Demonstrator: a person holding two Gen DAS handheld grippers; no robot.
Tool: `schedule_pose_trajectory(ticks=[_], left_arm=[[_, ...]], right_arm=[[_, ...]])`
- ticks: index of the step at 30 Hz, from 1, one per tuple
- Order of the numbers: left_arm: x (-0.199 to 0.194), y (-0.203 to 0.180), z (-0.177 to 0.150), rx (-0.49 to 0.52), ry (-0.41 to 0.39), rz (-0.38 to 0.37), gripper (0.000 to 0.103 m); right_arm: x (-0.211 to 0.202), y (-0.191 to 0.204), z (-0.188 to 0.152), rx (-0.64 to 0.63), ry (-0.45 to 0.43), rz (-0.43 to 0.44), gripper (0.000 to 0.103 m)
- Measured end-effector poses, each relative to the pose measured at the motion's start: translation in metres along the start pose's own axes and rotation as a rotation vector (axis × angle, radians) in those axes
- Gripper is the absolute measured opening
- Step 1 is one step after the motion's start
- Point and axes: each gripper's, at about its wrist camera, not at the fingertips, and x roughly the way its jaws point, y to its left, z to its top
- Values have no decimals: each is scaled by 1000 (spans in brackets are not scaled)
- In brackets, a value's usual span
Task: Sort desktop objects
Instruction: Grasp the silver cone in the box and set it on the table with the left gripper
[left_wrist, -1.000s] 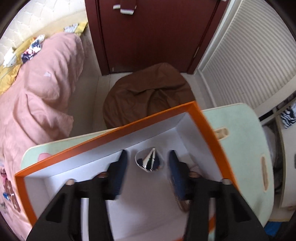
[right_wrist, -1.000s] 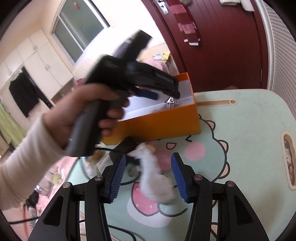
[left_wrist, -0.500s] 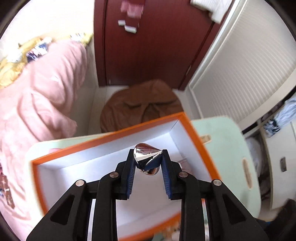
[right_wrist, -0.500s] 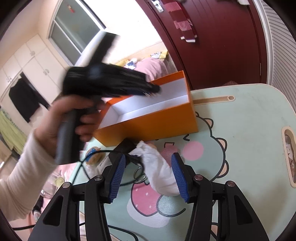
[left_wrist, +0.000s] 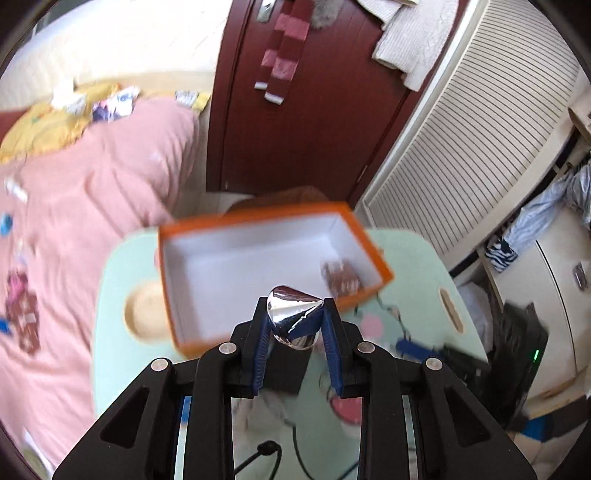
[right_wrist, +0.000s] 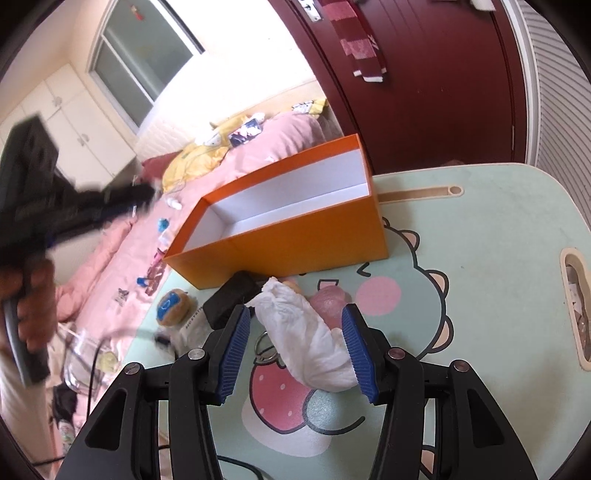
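Left gripper (left_wrist: 295, 325) clenched on shiny metal cone (left_wrist: 293, 319), held above the worktop (right_wrist: 498, 229) near the orange box (left_wrist: 258, 266); likely for sorting. Right gripper (right_wrist: 295, 350) spread wide over white tissue wad (right_wrist: 306, 332).

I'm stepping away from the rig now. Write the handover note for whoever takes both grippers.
Left gripper: shut on the shiny cone, held up in the air in front of the orange box.
Right gripper: open, holding nothing, hovering over the white tissue on the table.
Box: open, on the table; one small brown item lies in its right corner.
Loose beside the box: tissue, black block, key ring, round blue-topped thing, a pink object.
Left to do: place the cone, then sort the loose things, probably the tissue first.
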Motion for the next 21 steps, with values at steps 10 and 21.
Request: schedule_pose_trajectory(ticks=[10, 21], left_arm=[[33, 21, -81, -46, 44, 48, 29], [28, 32, -92, -66, -10, -28, 61]], right_arm=[[9, -2, 4, -10, 6, -44, 51], [9, 0, 12, -29, 10, -84, 51]])
